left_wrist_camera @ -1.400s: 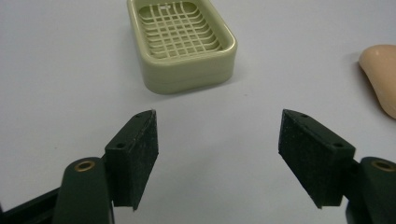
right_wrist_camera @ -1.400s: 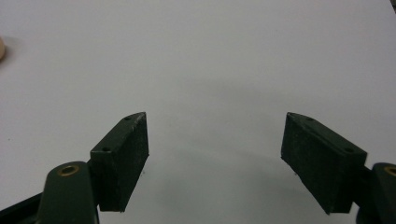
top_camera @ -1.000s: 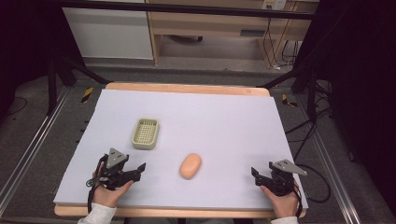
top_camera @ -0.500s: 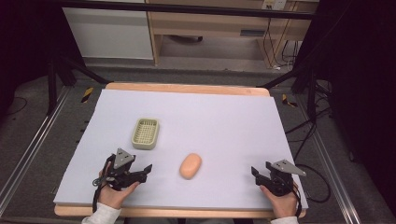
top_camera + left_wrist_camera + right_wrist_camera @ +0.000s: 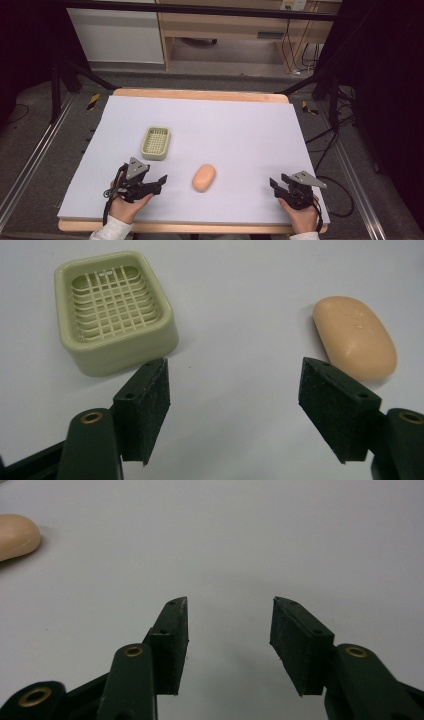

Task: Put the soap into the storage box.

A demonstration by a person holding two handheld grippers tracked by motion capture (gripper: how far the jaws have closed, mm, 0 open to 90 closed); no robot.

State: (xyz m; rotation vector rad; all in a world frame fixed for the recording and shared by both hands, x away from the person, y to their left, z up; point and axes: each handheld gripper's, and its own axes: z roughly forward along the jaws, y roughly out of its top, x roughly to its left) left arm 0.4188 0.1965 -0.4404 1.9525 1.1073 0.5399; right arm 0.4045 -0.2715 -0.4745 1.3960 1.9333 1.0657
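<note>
- Left gripper (image 5: pixel 161 179) near the table's (image 5: pixel 240 130) front-left corner, jaws spread wide, gripping nothing.
- Right gripper (image 5: pixel 272 183) at the front-right corner, jaws moderately apart, empty.
- Peach soap (image 5: pixel 204 177) lying flat near the front edge, between both.
- Green soap dish (image 5: pixel 155 143) left of centre, empty.

Even overhead light brightens the table (image 5: pixel 240 125), surroundings dark (soft shadows; close jaws slightly blurred).
</note>
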